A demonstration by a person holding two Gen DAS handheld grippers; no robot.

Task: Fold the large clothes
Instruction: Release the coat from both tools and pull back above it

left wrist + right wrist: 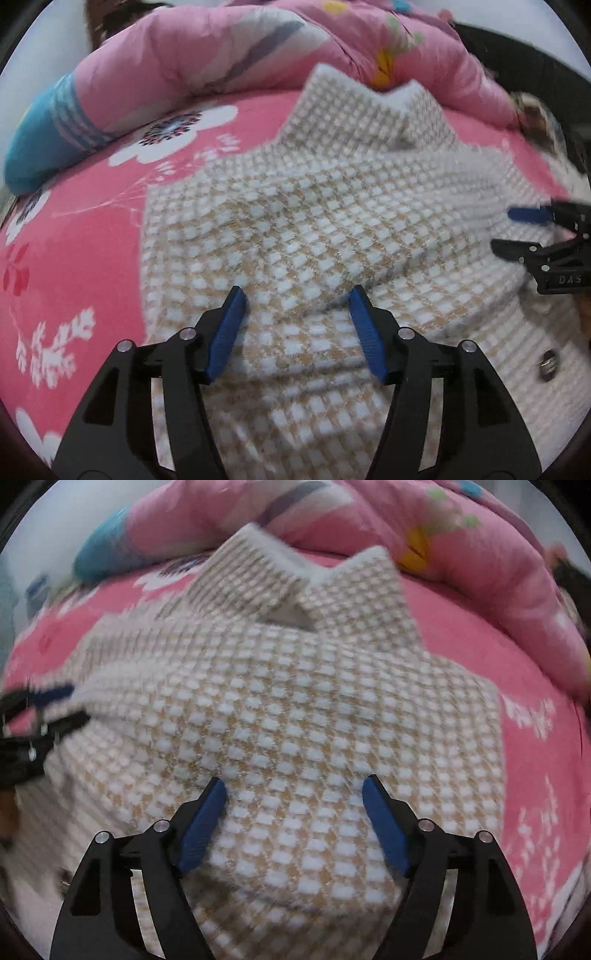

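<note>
A large fuzzy garment (303, 221) in a white and beige check lies spread on the pink bed sheet (81, 236). Its two cuffed ends (306, 572) point toward the far side and meet in a V. My left gripper (297, 295) hovers over the garment's near part with its blue pads (225, 332) apart, and cloth lies loose below and between them. My right gripper (294, 784) stands wide over the same garment (295, 720), pads (388, 827) clear of the cloth. Each gripper shows at the edge of the other's view: the right gripper (532, 229) and the left gripper (48, 705).
A rolled pink quilt (207, 55) with a blue end (48, 133) lies along the far side of the bed, also the pink quilt (480, 572) in the right wrist view. The flowered sheet (535, 738) shows bare on both sides of the garment. A small metal button (548, 365) sits near the right.
</note>
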